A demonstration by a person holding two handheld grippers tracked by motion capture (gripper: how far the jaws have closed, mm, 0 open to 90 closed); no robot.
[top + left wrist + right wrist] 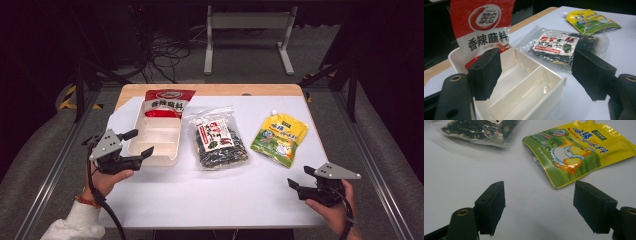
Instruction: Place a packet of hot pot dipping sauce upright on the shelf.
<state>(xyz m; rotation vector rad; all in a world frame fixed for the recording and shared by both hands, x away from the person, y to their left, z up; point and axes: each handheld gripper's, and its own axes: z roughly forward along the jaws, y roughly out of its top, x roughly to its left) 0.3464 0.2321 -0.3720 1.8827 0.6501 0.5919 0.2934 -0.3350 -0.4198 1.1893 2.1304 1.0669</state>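
Leaning in the white tray (161,145), a red packet (167,103).

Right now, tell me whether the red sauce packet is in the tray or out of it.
In. The red sauce packet sits in the white tray's far compartment, its top leaning over the far rim; the near compartments are empty.

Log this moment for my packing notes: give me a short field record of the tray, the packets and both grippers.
surface: white table sheet
tray: white divided tray, near compartments bare
red packet: red seasoning packet resting in the tray's far end, sticking out past its rim
middle packet: clear bag of dark dried food, flat on the sheet
yellow packet: yellow-green spouted pouch, flat, right of the bag
left gripper: open, holding nothing, beside the tray
right gripper: open, holding nothing, short of the pouch
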